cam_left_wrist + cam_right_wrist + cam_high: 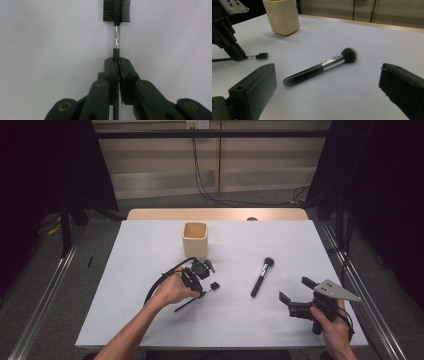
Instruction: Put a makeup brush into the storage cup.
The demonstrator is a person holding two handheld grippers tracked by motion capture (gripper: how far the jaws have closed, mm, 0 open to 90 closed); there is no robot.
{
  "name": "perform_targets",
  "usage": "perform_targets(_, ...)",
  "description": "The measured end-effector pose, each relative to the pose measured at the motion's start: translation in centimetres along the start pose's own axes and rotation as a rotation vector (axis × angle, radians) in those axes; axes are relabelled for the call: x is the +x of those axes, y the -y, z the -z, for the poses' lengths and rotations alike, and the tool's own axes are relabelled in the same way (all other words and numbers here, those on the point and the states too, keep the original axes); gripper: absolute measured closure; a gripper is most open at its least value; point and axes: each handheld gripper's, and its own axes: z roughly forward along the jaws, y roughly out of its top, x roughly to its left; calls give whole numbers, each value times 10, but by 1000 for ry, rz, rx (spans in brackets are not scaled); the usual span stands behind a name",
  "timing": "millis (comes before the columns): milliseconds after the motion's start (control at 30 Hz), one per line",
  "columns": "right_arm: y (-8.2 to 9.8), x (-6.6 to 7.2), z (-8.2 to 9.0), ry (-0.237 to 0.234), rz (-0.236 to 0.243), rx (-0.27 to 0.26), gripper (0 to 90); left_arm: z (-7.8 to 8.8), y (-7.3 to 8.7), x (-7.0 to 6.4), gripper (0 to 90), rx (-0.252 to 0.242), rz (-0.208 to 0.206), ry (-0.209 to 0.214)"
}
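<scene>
Two brushes on the white table. Left gripper clamps the thin brow brush by its handle, jaws hiding the handle's midsection; comb-and-bristle head cut off at frame top. Right gripper gapes wide, empty, before the powder brush. Cream cup stands behind.

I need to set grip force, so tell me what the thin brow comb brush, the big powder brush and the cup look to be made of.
Brow comb brush: black handle, likely plastic; shiny metal ferrule; fine comb teeth, probably plastic, beside dark bristles.
Powder brush: glossy black handle, plastic or lacquered wood; bright metal ferrule; soft dark hair.
Cup: matte cream, slightly uneven walls, perhaps ceramic or silicone.
</scene>
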Motion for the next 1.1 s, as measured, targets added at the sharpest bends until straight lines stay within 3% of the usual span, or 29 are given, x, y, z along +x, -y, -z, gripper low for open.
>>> perform_targets(200,0,0,1,3,-1,-3,10,10,5,7,860,-74,38,19)
perform_targets(300,0,0,1,2,0,-2,11,15,7,9,859,-114,36,18)
perform_targets(533,0,0,0,5,-2,-3,10,26,19,12,859,-228,89,10)
perform_targets(600,0,0,0,6,-4,-4,10,29,25,12,859,-277,95,12)
perform_targets(700,0,0,1,6,-5,-4,10,30,28,11,859,-302,91,10)
perform_targets(933,0,0,1,6,-6,-6,10,37,39,10,859,-428,104,22)
perform_targets(1100,0,0,1,9,-10,-10,10,38,47,10,859,-458,112,30)
